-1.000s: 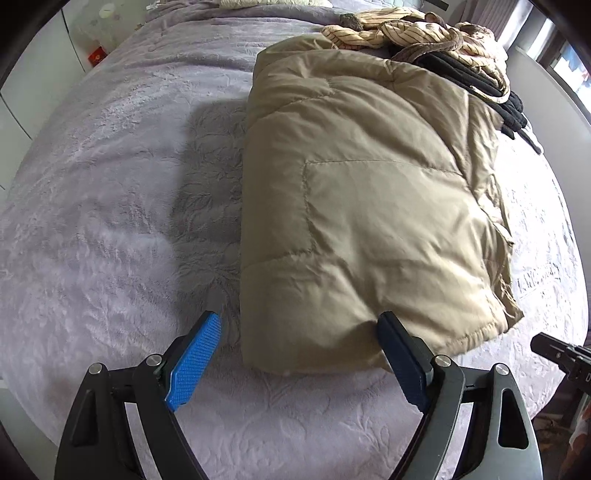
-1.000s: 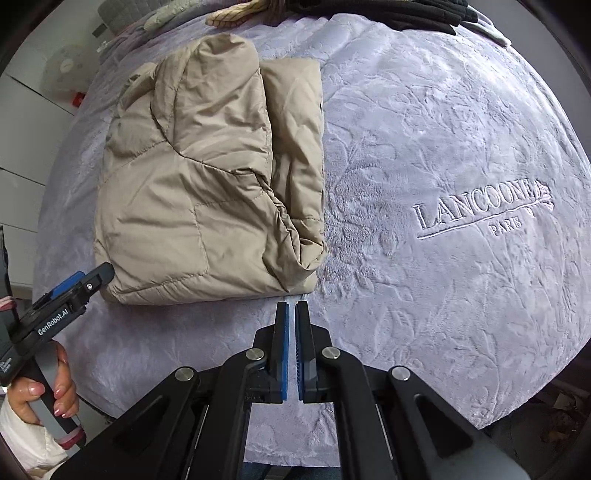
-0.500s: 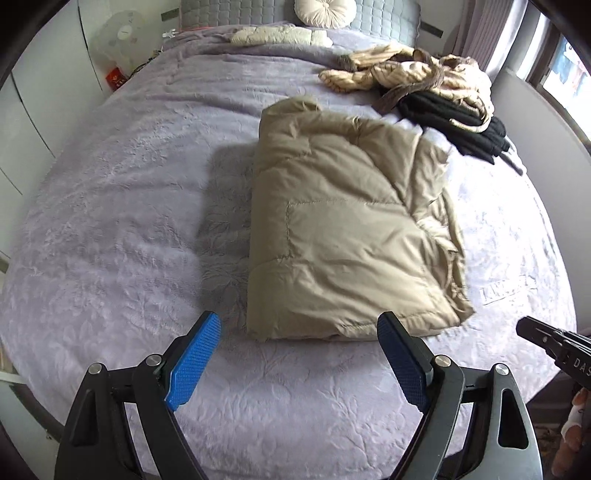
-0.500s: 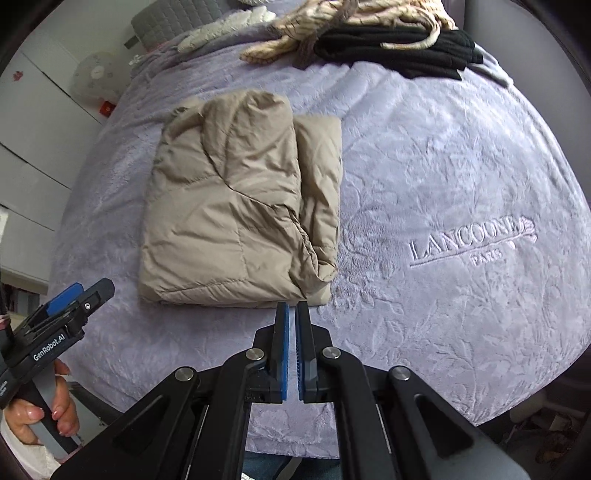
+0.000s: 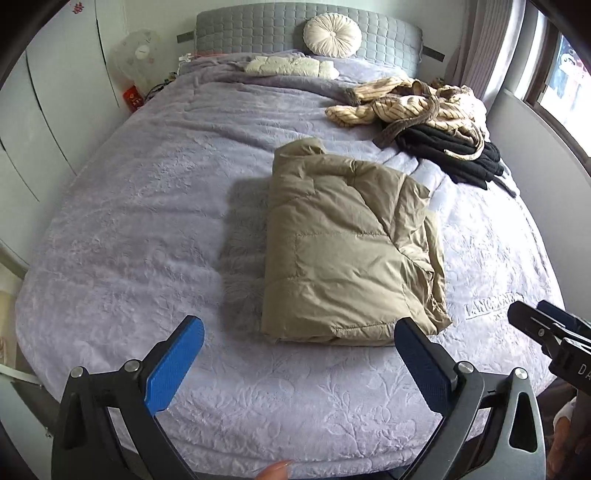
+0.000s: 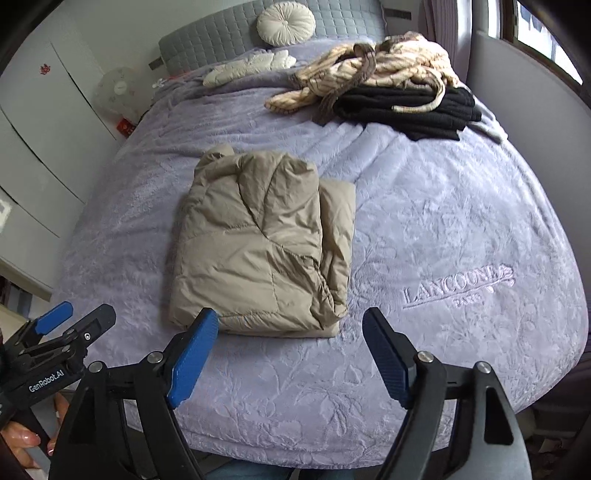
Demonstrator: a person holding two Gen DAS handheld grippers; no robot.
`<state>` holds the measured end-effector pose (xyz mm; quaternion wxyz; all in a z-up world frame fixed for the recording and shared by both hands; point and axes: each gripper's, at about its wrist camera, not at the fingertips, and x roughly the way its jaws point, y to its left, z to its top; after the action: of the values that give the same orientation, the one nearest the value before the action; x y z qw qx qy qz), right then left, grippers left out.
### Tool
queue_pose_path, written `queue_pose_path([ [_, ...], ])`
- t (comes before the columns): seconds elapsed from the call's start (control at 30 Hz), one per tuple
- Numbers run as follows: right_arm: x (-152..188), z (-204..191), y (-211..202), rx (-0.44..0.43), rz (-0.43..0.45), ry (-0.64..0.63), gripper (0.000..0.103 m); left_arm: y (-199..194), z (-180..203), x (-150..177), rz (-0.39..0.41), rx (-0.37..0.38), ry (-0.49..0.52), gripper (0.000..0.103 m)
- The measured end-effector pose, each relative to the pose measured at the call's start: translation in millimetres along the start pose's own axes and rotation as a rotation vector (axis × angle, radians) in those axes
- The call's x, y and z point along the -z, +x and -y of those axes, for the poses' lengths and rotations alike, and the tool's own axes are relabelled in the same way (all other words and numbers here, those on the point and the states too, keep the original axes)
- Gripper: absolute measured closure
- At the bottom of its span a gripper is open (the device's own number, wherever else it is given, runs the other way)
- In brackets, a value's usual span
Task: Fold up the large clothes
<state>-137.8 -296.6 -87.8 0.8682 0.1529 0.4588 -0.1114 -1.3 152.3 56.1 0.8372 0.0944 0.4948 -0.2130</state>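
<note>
Folded jacket (image 5: pixel 347 254) lies on the bed (image 5: pixel 147 229) just ahead of both claws. Left claw (image 5: pixel 299 363) and right claw (image 6: pixel 290 349) gape, empty. We judge this fold done; next we approach the unfolded pile (image 6: pixel 376 81) beyond, probably robe over sweater.

Tan jacket (image 5: pixel 343 251) on a lavender bedspread (image 5: pixel 147 221) embossed with leaves; beyond it a cream-and-brown striped garment (image 5: pixel 406 103) over black clothes (image 5: pixel 450 155) — grey quilted headboard (image 5: pixel 258 26), cream cushion (image 5: pixel 332 36), blue gripper pads (image 5: pixel 173 369).
</note>
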Motion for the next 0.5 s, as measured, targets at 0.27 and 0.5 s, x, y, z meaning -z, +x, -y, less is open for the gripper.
queue_pose_path([
  [0.27, -3.3, -16.2, -24.7, 0.061, 0.131, -0.049, 0.0, -22.3, -3.3, 0.4, 0.052, -0.043, 0.001, 0.0],
  [0.5, -6.9, -19.3, -38.6, 0.075, 0.131, -0.038, 0.0, -43.6, -9.7, -2.0, 0.107, -0.081, -0.015, 0.0],
])
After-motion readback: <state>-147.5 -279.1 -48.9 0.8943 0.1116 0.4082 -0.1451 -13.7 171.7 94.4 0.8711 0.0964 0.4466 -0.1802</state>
